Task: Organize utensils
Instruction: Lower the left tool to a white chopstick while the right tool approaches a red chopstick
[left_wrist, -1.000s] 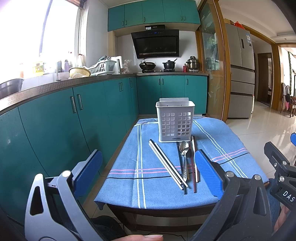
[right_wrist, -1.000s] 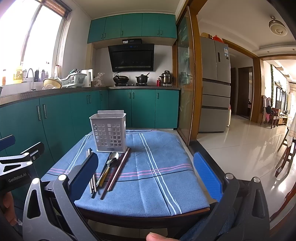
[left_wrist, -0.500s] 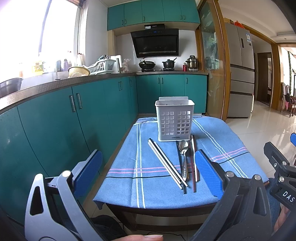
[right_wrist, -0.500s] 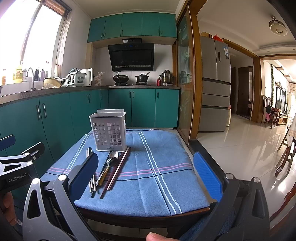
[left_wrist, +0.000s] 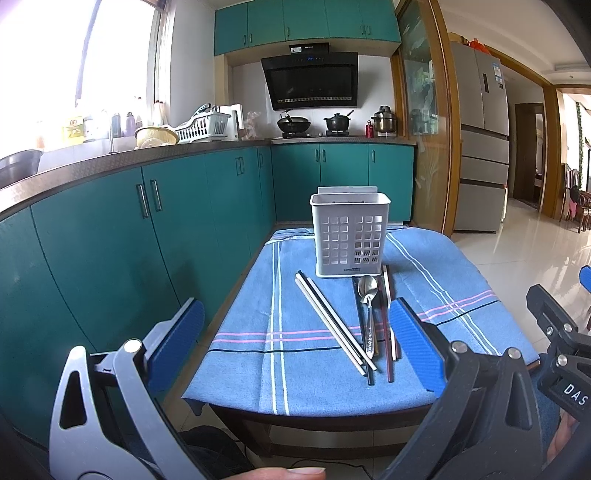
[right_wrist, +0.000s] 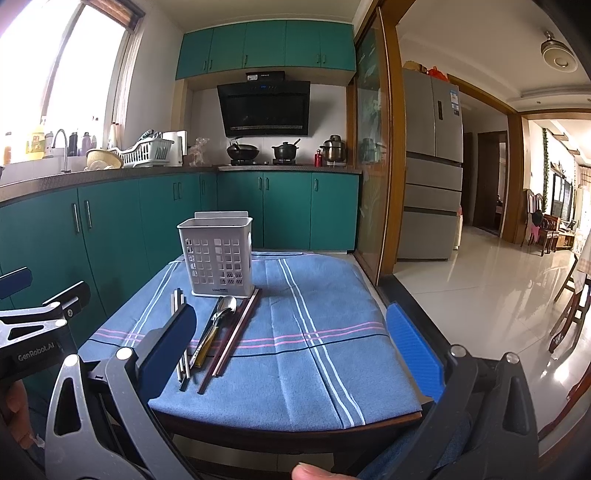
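L tongs (left_wrist: 295, 350) wide open, nothing between the blue pads, held low at the near edge of the table (left_wrist: 332, 413); pads sit lower left & lower right of the left wrist frame. R tongs (right_wrist: 291, 350) also wide open & empty, same low spot, pads lower left & lower right of the right wrist frame. Each tool shows at the edge of the other's view: R one at far right of the left wrist frame, L one at far left of the right wrist frame.

Table has a blue cloth (left_wrist: 258, 302) w/ white, pink & dark stripes. White slotted caddy (left_wrist: 350, 236) stands upright near the far end, centre of the left wrist frame; centre-left in the right wrist frame (right_wrist: 218, 254). Can't tell if anything is inside.

Utensils lie flat on the cloth just in front of the caddy, near its base. Pale chopsticks (left_wrist: 332, 319) run diagonally from upper left to lower right. Right of them a spoon (left_wrist: 368, 314), bowl toward the caddy, lying over a dark stick. Dark red chopsticks (left_wrist: 388, 325) just right of the spoon, roughly parallel to it. In the right wrist frame the spoon (right_wrist: 221, 314) sits between the pale pair (right_wrist: 181, 339), partly hidden by the left pad, & the dark red pair (right_wrist: 232, 332).

Teal cabinets (left_wrist: 147, 221) fill the left side.
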